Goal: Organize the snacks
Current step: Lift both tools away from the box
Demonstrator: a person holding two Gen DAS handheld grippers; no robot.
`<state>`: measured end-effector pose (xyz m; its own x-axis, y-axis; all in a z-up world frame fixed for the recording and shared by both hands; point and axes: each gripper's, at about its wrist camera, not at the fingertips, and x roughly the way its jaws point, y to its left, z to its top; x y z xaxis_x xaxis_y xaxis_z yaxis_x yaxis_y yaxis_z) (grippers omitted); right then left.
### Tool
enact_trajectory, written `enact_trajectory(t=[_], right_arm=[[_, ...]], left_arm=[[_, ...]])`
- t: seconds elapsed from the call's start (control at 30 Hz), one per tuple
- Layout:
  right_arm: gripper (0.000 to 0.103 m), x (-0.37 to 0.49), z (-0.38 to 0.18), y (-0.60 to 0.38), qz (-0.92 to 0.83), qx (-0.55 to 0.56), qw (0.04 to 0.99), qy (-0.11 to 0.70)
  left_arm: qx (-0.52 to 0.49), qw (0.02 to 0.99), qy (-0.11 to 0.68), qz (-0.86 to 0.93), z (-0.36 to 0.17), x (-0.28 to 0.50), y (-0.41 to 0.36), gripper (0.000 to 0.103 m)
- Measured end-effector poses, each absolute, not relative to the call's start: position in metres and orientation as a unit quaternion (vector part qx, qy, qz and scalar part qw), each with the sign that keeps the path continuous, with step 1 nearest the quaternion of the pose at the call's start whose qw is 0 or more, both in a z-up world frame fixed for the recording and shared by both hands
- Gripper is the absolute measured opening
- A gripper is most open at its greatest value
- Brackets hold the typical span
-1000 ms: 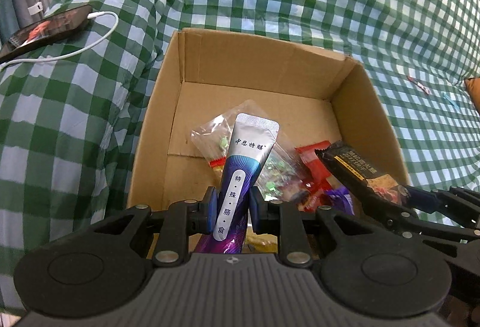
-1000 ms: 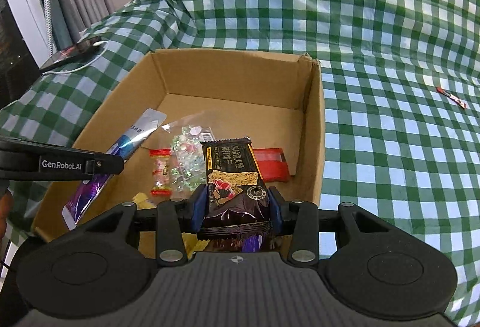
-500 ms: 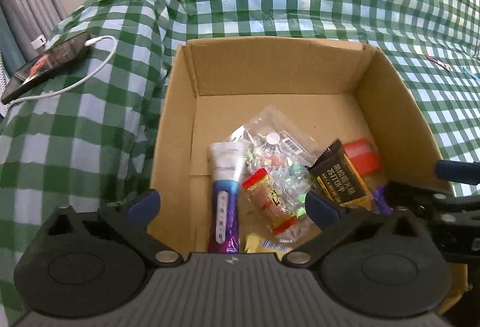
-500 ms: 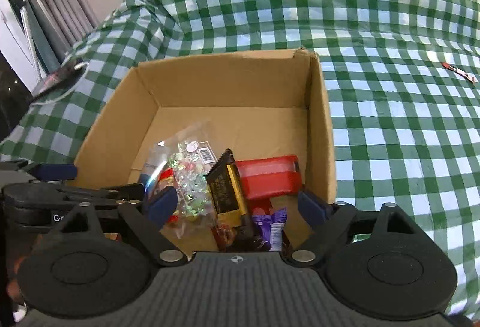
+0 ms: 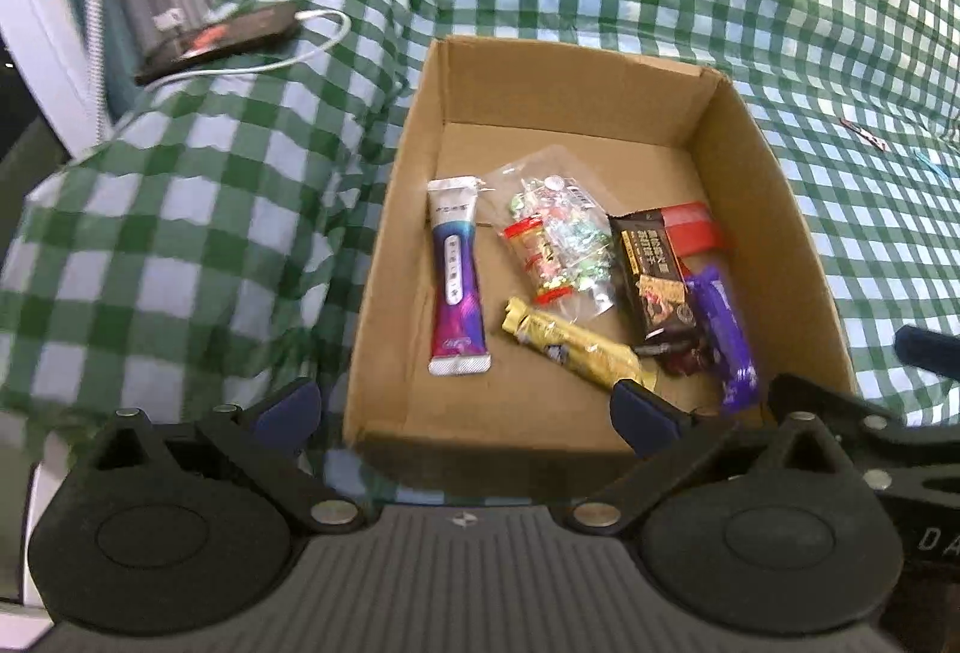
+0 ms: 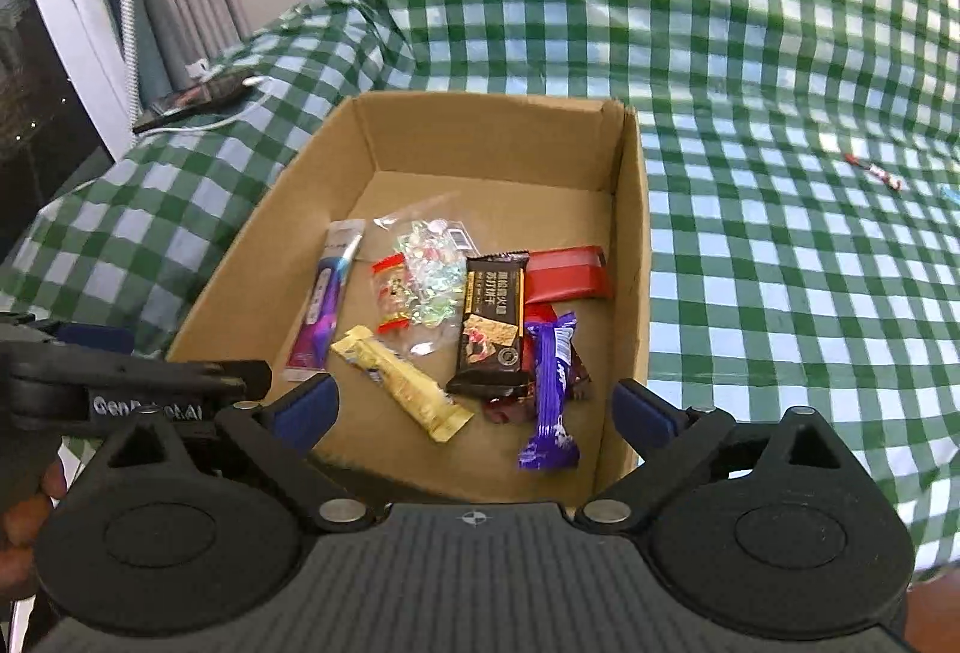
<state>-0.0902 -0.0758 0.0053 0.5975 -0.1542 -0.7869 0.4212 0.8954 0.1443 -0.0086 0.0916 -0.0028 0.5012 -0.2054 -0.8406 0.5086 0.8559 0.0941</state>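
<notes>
Both sets spread wide, jaws just opened, nothing held: left tongs [image 5: 465, 407], right tongs [image 6: 477, 407]. All packets inside cardboard box [image 6: 630, 245]. Red wrapper [image 6: 873, 168] alone on checked cloth, far right, lying slantwise; nearer right tongs

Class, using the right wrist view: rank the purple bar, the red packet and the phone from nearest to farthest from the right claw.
1. Purple bar: in the cardboard box, just ahead of the open right claw.
2. Red packet: deeper in the box, by its right wall.
3. Phone: outside the box, far left on the checked cloth.
</notes>
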Motion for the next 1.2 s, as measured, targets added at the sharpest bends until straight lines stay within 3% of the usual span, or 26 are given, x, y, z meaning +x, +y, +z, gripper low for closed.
enact_trajectory(t=[0.53,1.2], right_arm=[[0.103,-0.168,0.054,-0.036,-0.173,0.107,0.917,0.343],[0.103,-0.186,0.065,-0.019,-0.172,0.100,0.924,0.326]], left_arm=[[0.150,0.880,0.400,-0.209,0.037,-0.091,0.121,0.103],[0.148,0.887,0.386,-0.207,0.043,-0.108,0.132,0.103]])
